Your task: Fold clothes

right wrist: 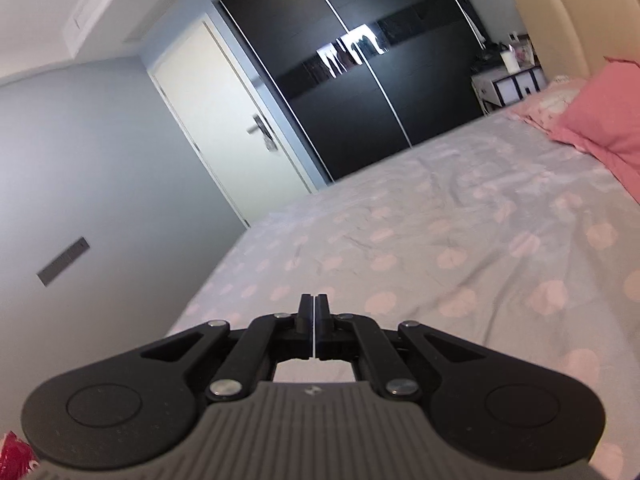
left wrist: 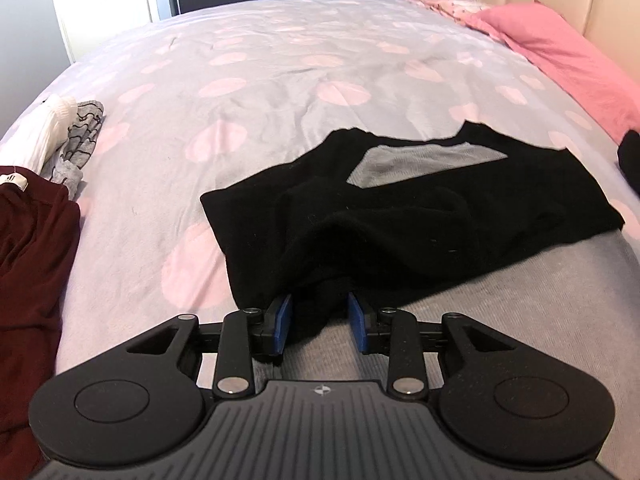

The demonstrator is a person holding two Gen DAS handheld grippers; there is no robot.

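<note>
A: Left wrist view: your left tongs (left wrist: 319, 322) grip a bunched fold of the black garment (left wrist: 420, 216), which lies on the bed (left wrist: 280, 80) near its front edge.

B: And my right tongs (right wrist: 315, 312)?

A: Clenched on nothing, above the spotted sheet, aimed toward the dark wardrobe (right wrist: 360, 64).

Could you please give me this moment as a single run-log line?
left gripper: black garment bunched between its blue pads | right gripper: shut, empty, above bed | fold: incomplete
</note>
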